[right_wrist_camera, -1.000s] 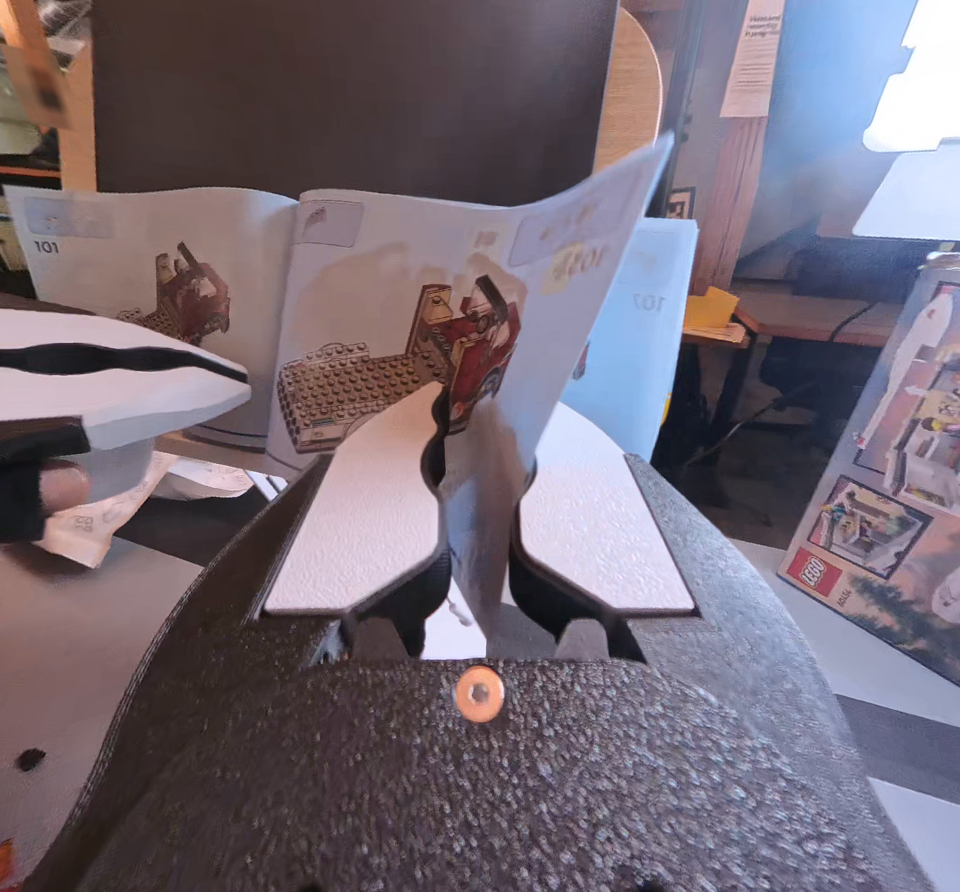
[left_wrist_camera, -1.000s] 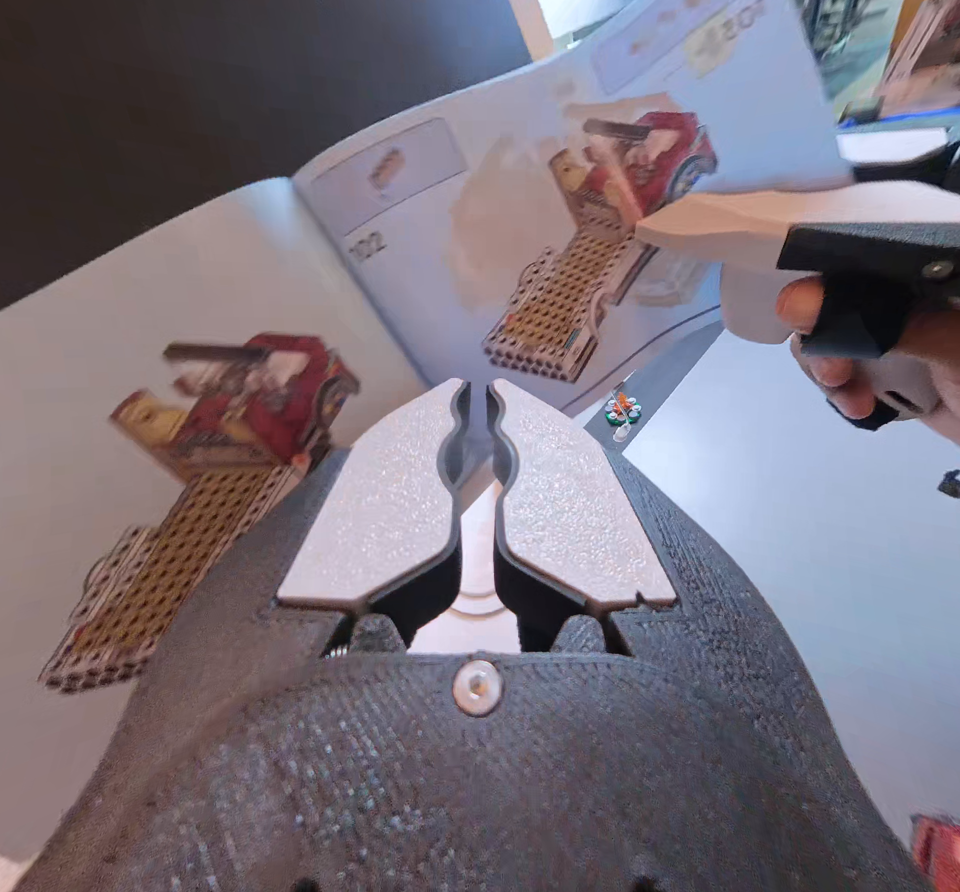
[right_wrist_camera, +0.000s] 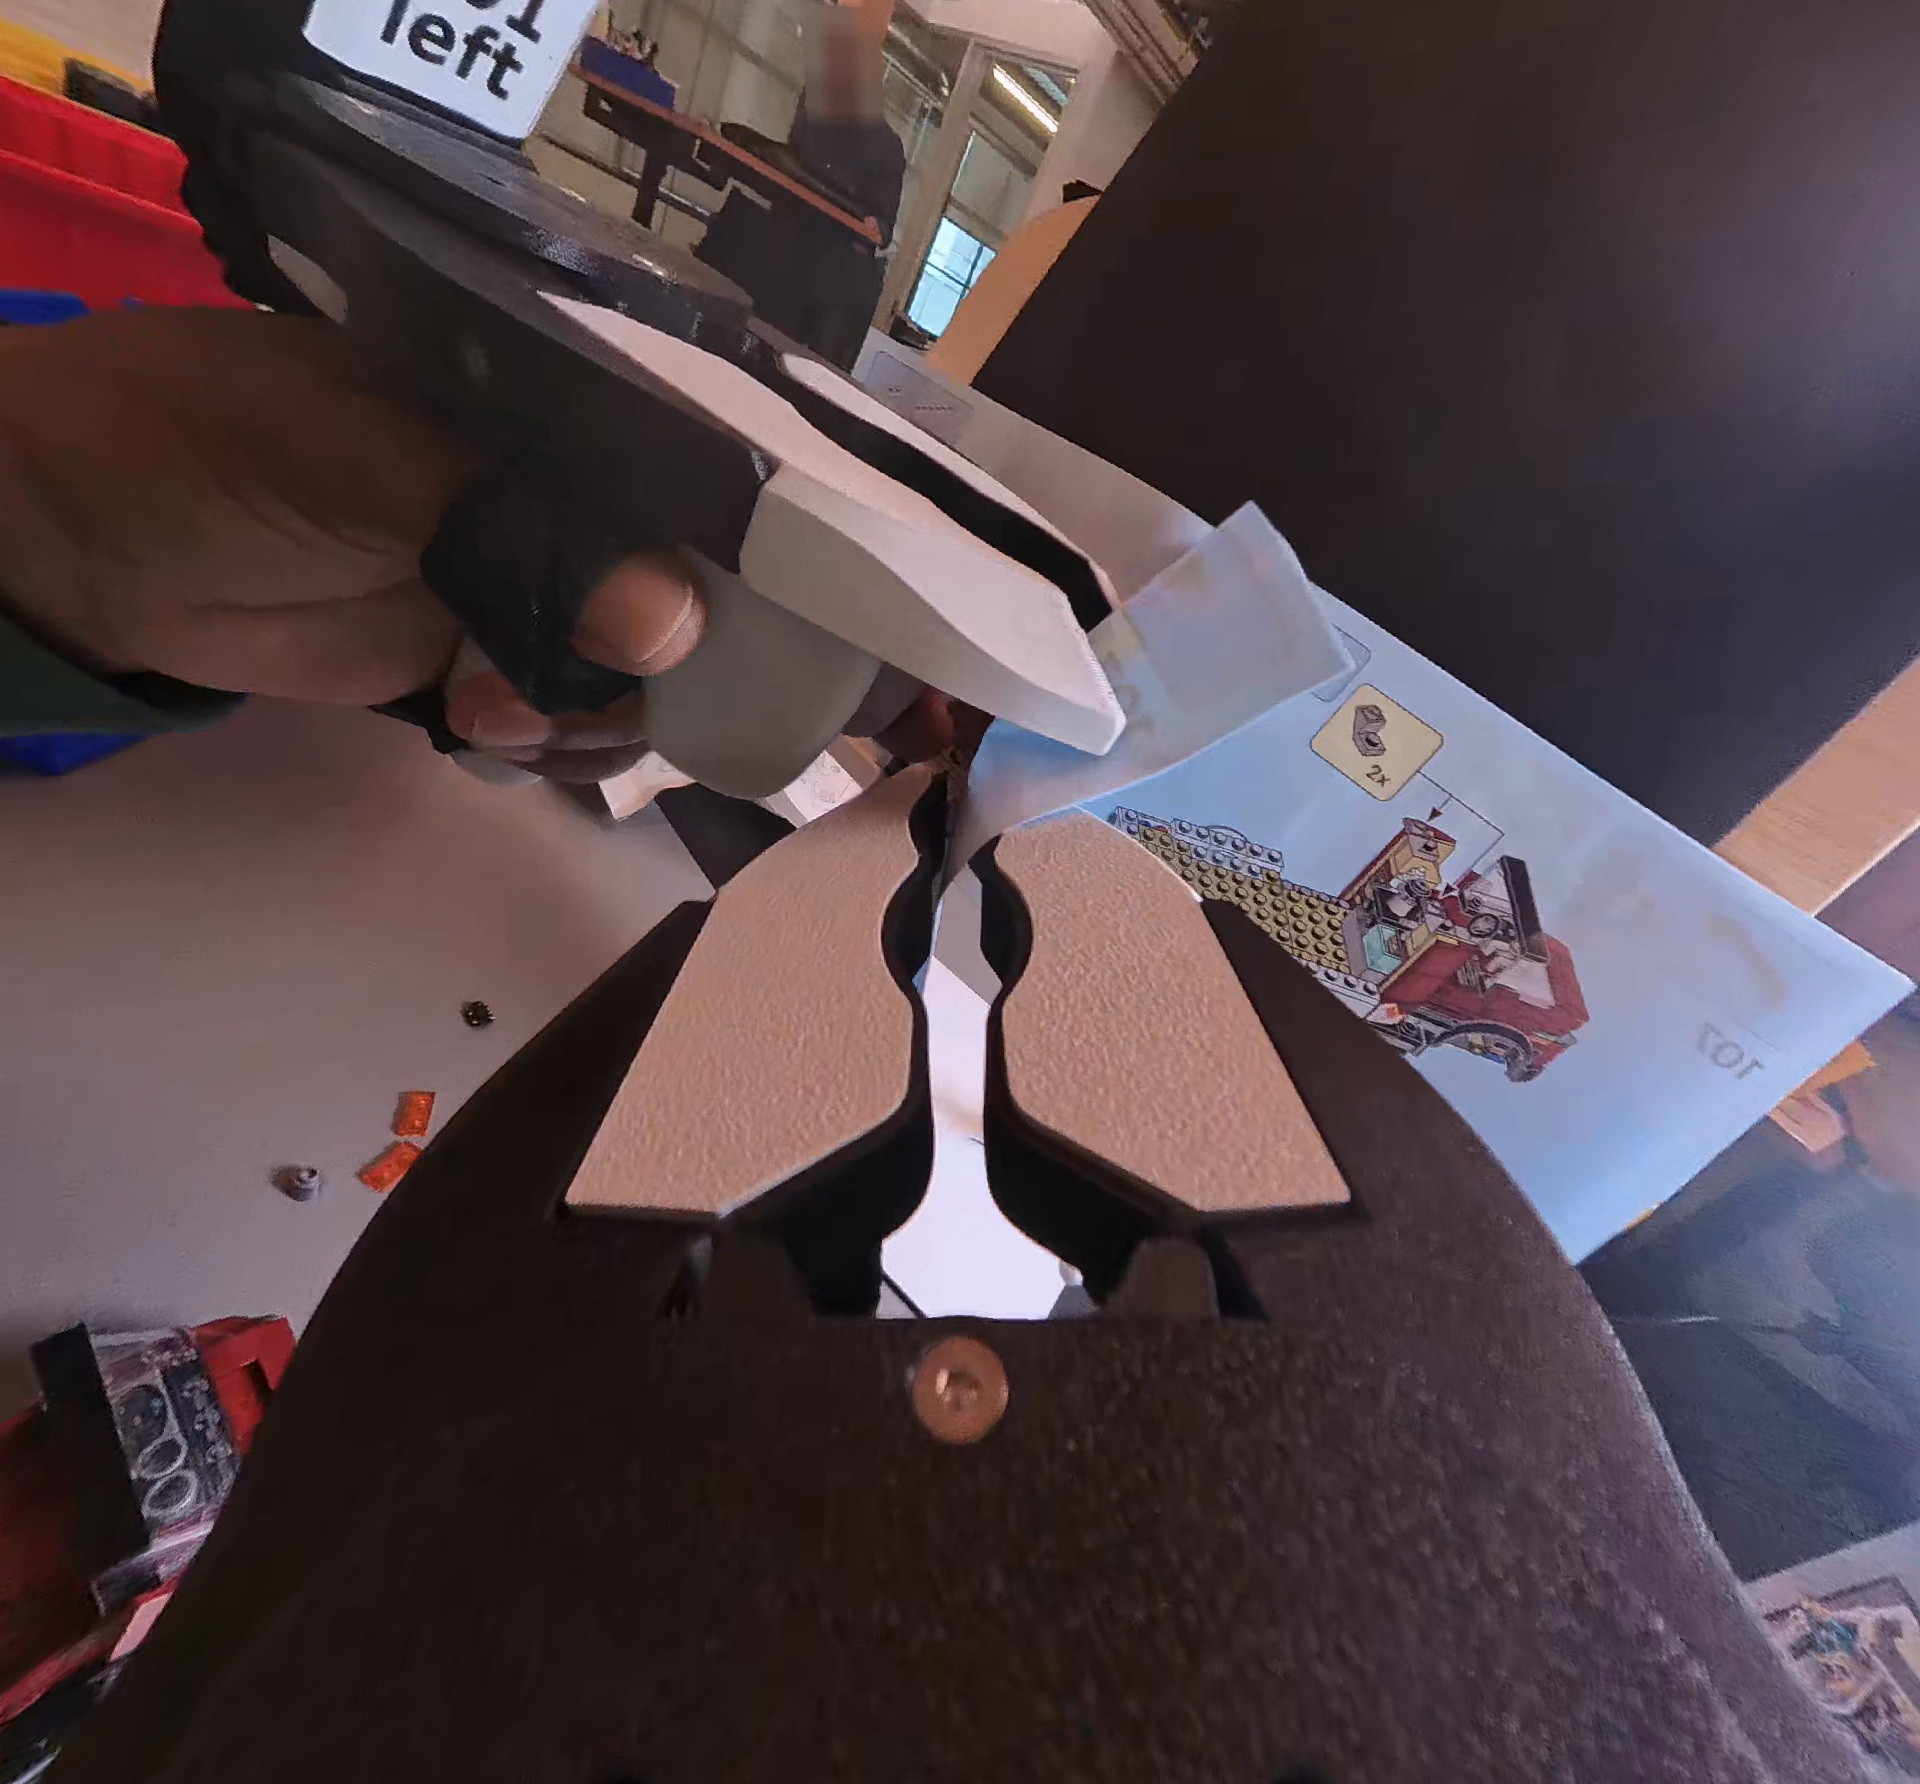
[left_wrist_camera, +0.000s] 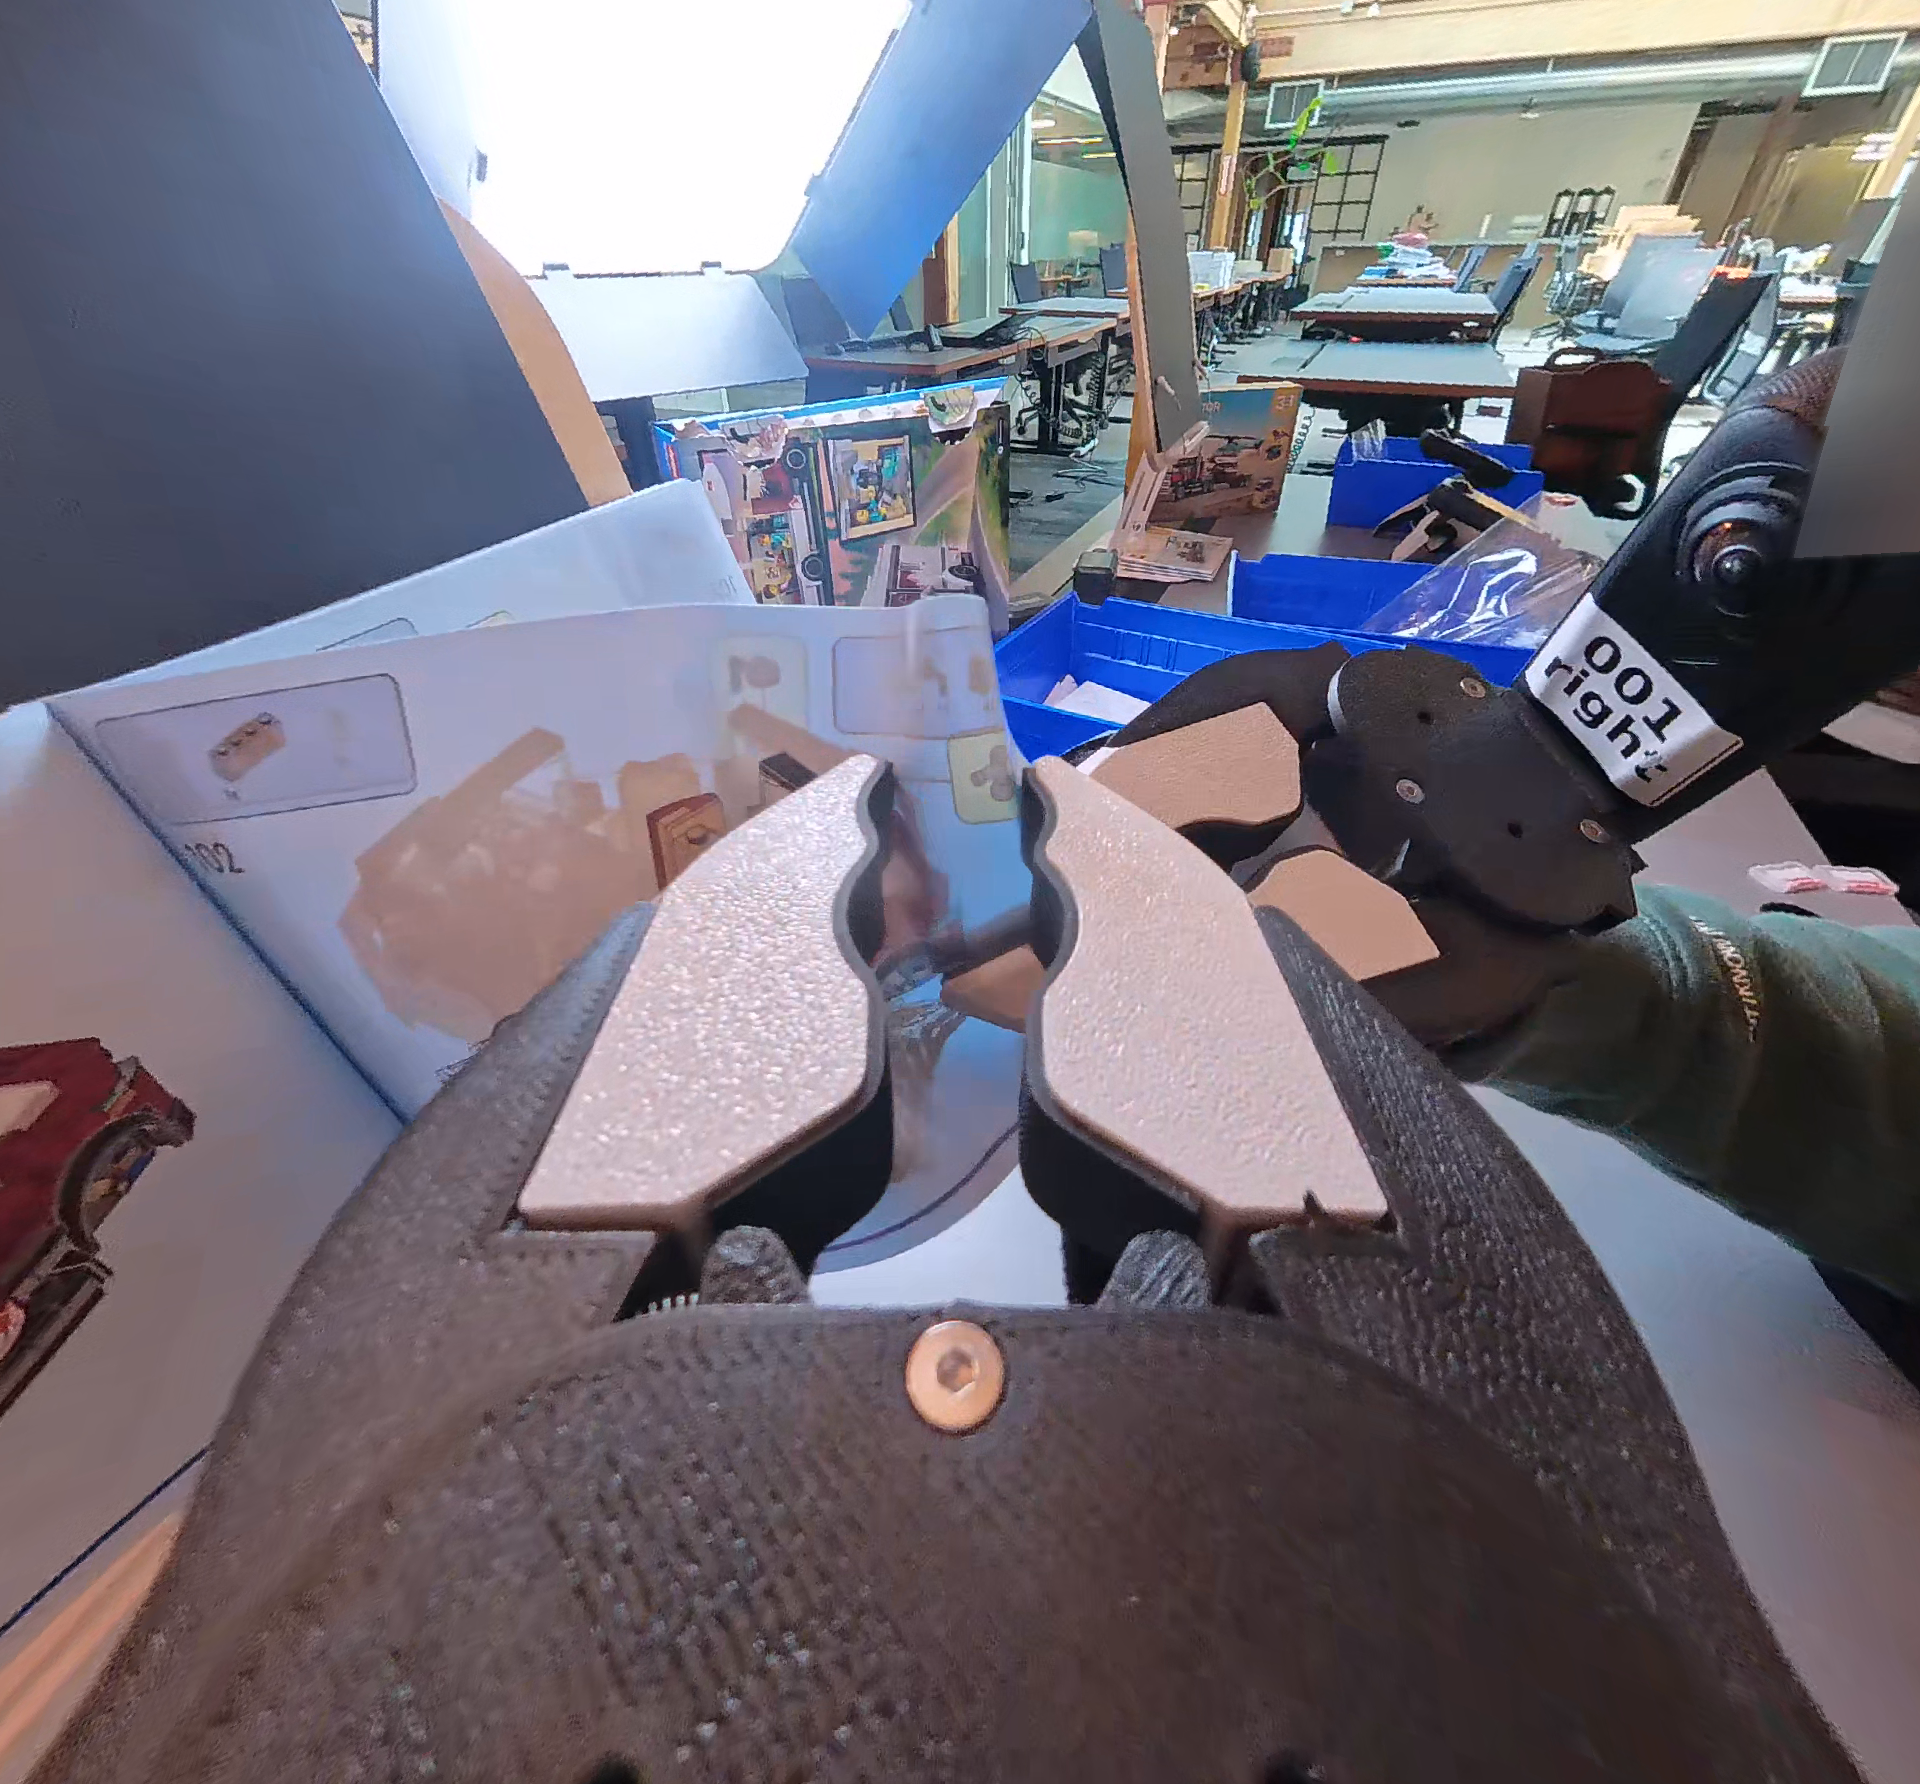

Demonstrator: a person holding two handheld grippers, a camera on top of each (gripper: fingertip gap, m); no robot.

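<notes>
Mostly pale-blue booklet page (right_wrist_camera: 1299, 913), red truck printed; right tool (right_wrist_camera: 961, 841) clamped on it; left tool (left_wrist_camera: 956, 789) apart, seemingly around page edge

A glossy paper booklet page (right_wrist_camera: 1455, 903) is being pinched at its edge by the right gripper (right_wrist_camera: 961, 851) — rough, matt plastic pads (right_wrist_camera: 790, 1007). Smooth blue plastic bins (left_wrist_camera: 1143, 654) are being shown at two o'clock — beside grainy black plastic housing (left_wrist_camera: 935, 1578).

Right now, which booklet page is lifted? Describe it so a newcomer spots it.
An instruction booklet is open in front of the dark panel. One page curls up from it, its free edge between the left gripper's parted fingers and pinched in the right gripper's tips. It alone reaches both grippers.
</notes>
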